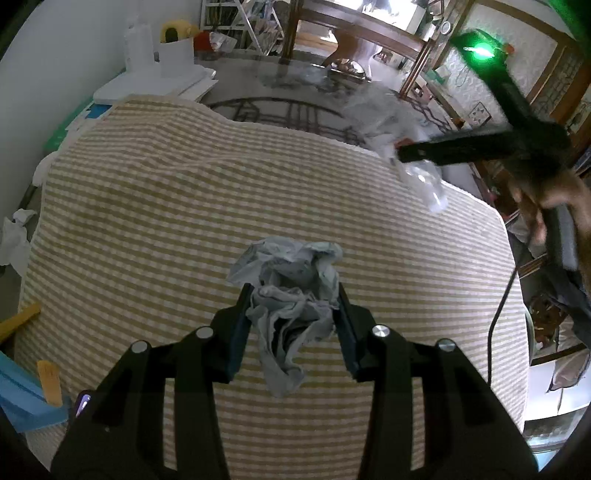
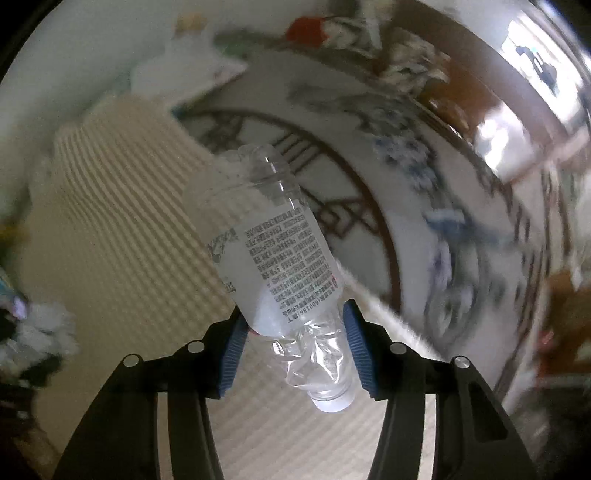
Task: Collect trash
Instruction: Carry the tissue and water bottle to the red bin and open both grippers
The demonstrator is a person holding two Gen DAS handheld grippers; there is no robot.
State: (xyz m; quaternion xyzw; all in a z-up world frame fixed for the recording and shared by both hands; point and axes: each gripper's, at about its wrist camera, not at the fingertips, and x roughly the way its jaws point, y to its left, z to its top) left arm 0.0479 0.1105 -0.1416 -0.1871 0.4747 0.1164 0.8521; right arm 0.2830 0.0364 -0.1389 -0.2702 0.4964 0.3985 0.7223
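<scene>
My left gripper [image 1: 293, 295] is shut on a crumpled grey-white paper wad [image 1: 291, 284], held over the beige striped cloth [image 1: 147, 221]. My right gripper [image 2: 293, 317] is shut on a crushed clear plastic bottle [image 2: 273, 243] with a printed label, cap end toward the camera. In the left wrist view the right gripper [image 1: 400, 155] appears at the upper right, blurred, with the bottle [image 1: 424, 181] in its fingers above the cloth's far right edge.
The cloth lies on a glass table [image 1: 280, 107] with a dark patterned frame. White boxes [image 1: 155, 81] and a yellow object [image 1: 173, 31] stand at the far left. Crumpled white paper [image 1: 14, 236] lies off the left edge. A blue and yellow item [image 1: 22, 398] sits near left.
</scene>
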